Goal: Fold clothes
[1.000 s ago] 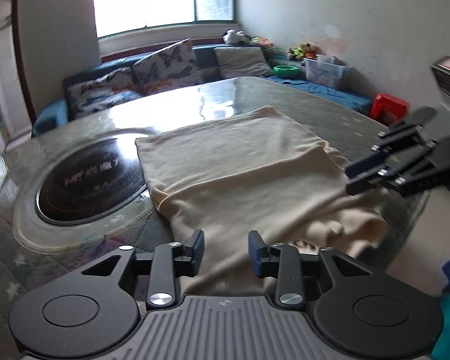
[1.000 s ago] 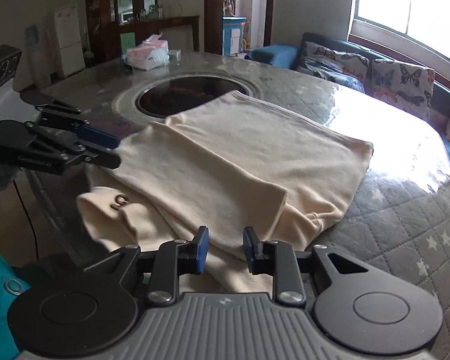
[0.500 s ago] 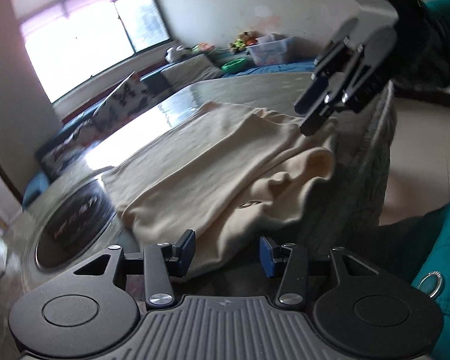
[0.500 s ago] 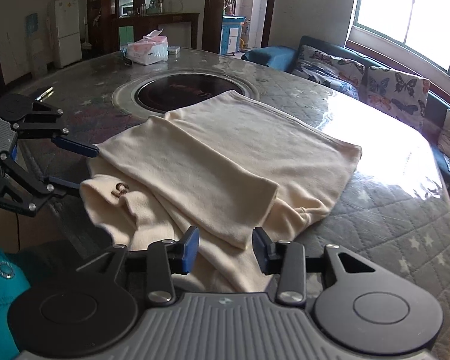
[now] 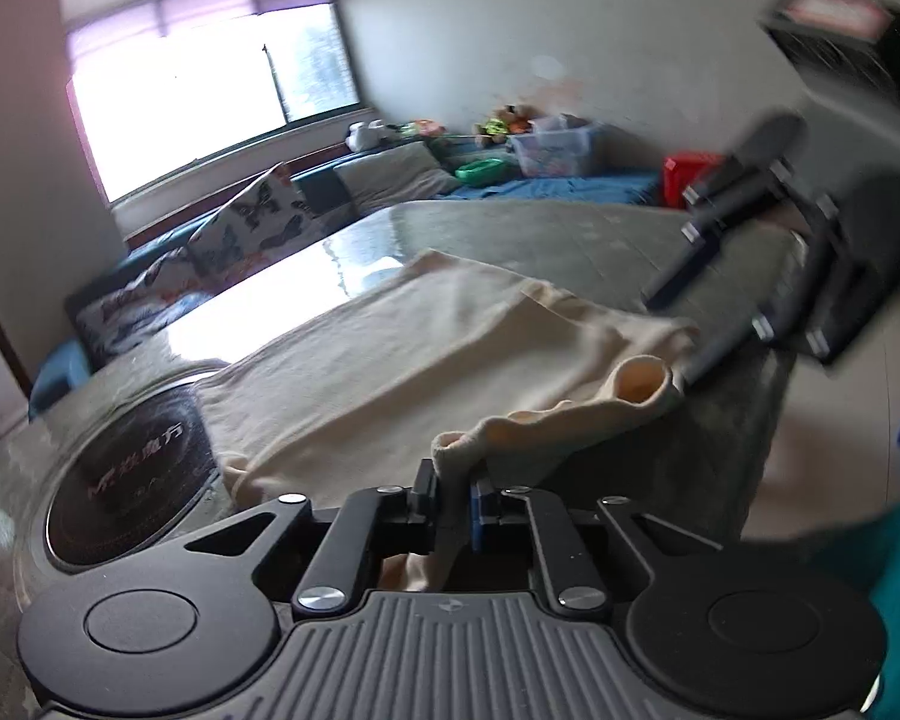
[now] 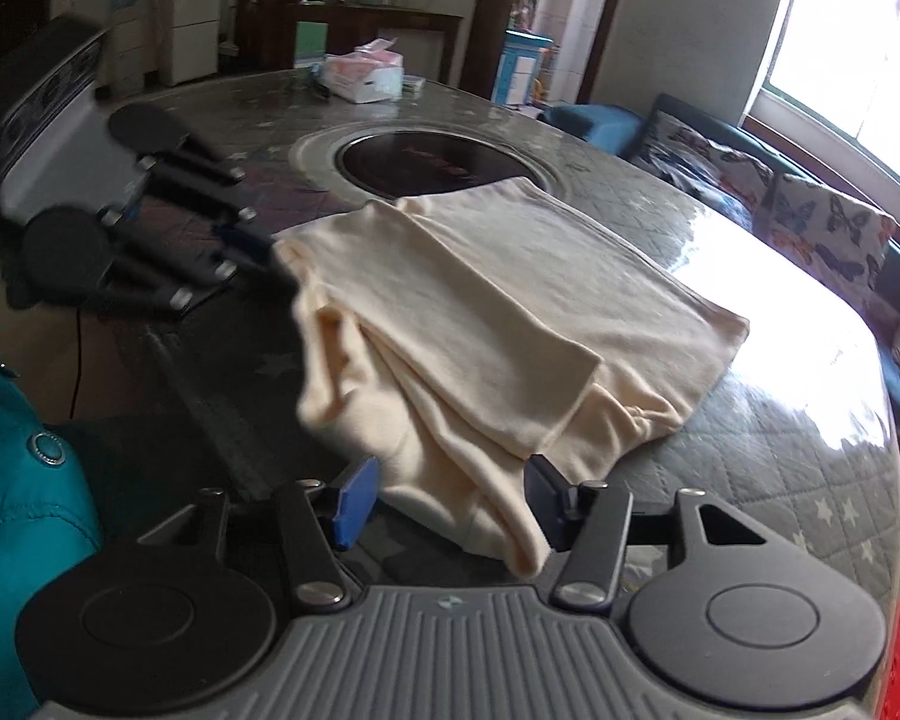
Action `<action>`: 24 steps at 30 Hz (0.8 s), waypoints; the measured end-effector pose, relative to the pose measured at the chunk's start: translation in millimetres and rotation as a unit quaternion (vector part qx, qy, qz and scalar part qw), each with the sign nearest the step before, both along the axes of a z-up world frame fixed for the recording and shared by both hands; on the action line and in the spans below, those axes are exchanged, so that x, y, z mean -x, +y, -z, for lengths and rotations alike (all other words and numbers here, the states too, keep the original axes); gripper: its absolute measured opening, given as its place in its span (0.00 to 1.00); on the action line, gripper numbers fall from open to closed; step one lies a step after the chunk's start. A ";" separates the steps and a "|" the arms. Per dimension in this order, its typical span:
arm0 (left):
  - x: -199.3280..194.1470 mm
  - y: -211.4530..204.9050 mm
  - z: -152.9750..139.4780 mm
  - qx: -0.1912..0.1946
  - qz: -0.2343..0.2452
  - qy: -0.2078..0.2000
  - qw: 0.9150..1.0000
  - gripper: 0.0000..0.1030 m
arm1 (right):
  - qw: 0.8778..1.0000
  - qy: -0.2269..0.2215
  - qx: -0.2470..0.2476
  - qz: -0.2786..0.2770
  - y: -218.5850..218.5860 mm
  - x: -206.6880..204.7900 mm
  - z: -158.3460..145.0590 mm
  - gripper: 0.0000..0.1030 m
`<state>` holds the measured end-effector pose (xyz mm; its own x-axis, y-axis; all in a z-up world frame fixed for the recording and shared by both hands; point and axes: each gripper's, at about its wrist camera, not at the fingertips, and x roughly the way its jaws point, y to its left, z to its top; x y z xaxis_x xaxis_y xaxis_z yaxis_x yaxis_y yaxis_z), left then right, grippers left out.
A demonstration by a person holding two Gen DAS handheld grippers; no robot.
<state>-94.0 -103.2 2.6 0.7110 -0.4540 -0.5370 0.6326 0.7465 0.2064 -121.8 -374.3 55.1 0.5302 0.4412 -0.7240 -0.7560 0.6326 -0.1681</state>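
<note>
One round quilted table [image 6: 780, 450] fills both views, and on it lies one cream garment [image 6: 510, 300], partly folded, its long axis running from the lower middle of the right wrist frame up toward the dark round hob [image 6: 432, 159] at upper centre. There are two grippers: the left gripper [image 5: 453, 489], low in its own frame, is closing its jaws on a bunched corner of the garment's near edge. The right gripper [image 6: 450, 504] is opening, its blue pads standing apart on either side of the garment's hanging corner without pressing it.
</note>
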 end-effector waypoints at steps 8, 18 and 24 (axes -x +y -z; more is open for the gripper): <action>-29.1 3.1 -7.0 0.032 -0.019 0.023 0.999 0.09 | 0.999 -0.026 0.000 -0.023 17.4 -17.1 11.0 0.53; -23.8 16.9 0.9 0.017 -0.008 0.029 0.999 0.20 | 0.999 0.033 -0.038 -0.008 19.6 -58.4 10.4 0.13; -4.2 27.4 15.1 -0.036 -0.002 0.001 0.999 0.37 | 0.998 0.037 -0.058 0.009 14.6 -71.1 0.3 0.11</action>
<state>-89.9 -75.8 -12.4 0.7119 -0.4114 -0.5692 0.6298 0.7327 0.2581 -50.7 -359.6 54.8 0.4865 0.5145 -0.7061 -0.7516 0.6585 -0.0381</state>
